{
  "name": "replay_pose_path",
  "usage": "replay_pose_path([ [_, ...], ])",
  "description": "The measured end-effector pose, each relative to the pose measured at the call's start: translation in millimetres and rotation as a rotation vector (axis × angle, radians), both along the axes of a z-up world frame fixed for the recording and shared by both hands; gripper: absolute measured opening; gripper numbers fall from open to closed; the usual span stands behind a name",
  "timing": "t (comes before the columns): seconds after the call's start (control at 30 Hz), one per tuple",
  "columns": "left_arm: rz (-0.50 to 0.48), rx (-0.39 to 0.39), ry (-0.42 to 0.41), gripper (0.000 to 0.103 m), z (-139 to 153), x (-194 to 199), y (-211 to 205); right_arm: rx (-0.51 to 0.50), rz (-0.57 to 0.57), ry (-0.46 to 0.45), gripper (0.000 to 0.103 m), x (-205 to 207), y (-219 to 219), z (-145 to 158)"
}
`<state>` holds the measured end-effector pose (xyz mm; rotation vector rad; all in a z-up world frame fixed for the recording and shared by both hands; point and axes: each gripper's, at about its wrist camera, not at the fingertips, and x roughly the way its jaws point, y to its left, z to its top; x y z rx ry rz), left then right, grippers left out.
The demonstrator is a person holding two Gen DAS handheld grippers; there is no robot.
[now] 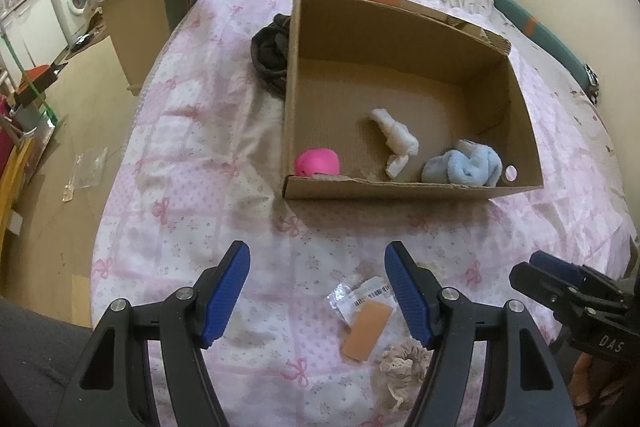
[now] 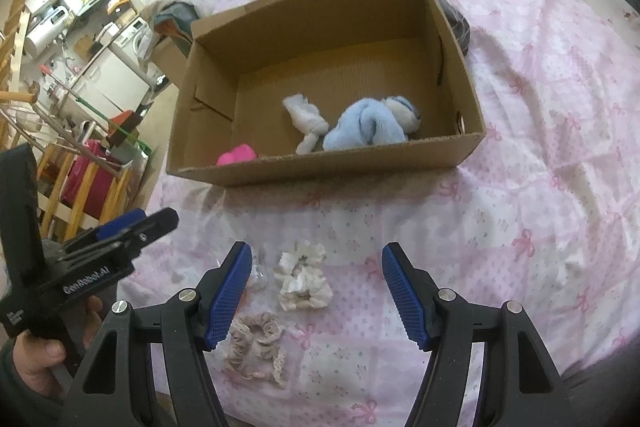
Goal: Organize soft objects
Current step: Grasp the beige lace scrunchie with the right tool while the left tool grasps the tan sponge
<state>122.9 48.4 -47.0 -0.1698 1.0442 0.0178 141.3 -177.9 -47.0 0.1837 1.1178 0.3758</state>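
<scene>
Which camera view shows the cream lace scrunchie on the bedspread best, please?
The right wrist view: the cream lace scrunchie lies whole and unobstructed between the open fingers. The left wrist view shows no cream scrunchie clearly, only a beige one partly hidden.

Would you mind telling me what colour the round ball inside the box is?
Bright pink ball, clearest in the left wrist view, in the box's near corner.

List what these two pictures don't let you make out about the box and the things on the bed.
- Dark clothing: left view, mostly behind the box wall.
- Pink ball: right view, lower part hidden by the box's near wall.
- Beige scrunchie: left view, partly behind the left gripper finger.
- Label print on the packet: too small to read.
</scene>
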Motion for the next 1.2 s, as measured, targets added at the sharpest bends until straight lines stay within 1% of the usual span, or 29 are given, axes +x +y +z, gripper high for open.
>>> replay_pose_path([
  [0.23, 0.089, -0.043, 0.035, 0.067, -7, 4, 20, 0.044, -0.050, 0.063, 0.072, 7, -12, -12],
  [0.3, 0.097, -0.057, 0.051, 0.067, -10, 5, 22, 0.048, -0.058, 0.083, 0.072, 9, -14, -16],
  [0.4, 0.093, -0.052, 0.066, 0.067, -13, 6, 21, 0.035, -0.038, 0.133, 0.072, 10, -9, -27],
  [0.5, 0.088, -0.056, 0.068, 0.067, -14, 7, 19, 0.067, 0.060, 0.221, 0.072, 6, 10, -41],
  [0.63, 0.073, -0.058, 0.088, 0.067, -18, 8, 15, 0.021, 0.242, 0.301, 0.072, -11, 52, -59],
  [0.73, 0.057, -0.059, 0.108, 0.067, -21, 8, 13, -0.020, 0.342, 0.323, 0.072, -25, 78, -70],
  [0.83, 0.030, -0.057, 0.139, 0.067, -27, 8, 9, -0.075, 0.384, 0.305, 0.071, -32, 93, -76],
  [0.9, 0.012, -0.060, 0.154, 0.067, -30, 7, 7, -0.105, 0.387, 0.279, 0.053, -34, 97, -78],
  [0.93, 0.004, -0.062, 0.161, 0.066, -32, 7, 5, -0.109, 0.387, 0.278, 0.037, -33, 97, -78],
  [0.97, -0.012, -0.065, 0.171, 0.063, -34, 7, 3, -0.101, 0.381, 0.282, 0.031, -31, 95, -78],
  [1.0, -0.032, -0.069, 0.183, 0.061, -36, 7, -1, -0.088, 0.373, 0.283, 0.029, -31, 93, -77],
  [1.03, -0.045, -0.071, 0.191, 0.054, -37, 6, -3, -0.074, 0.364, 0.281, 0.024, -30, 90, -74],
  [1.07, -0.066, -0.076, 0.201, 0.048, -38, 5, -7, -0.065, 0.358, 0.276, 0.023, -29, 86, -71],
  [1.13, -0.103, -0.085, 0.227, 0.048, -43, 4, -14, -0.048, 0.338, 0.247, 0.022, -29, 79, -61],
  [1.2, -0.149, -0.094, 0.268, 0.048, -51, 2, -23, -0.034, 0.296, 0.225, 0.022, -28, 70, -54],
])
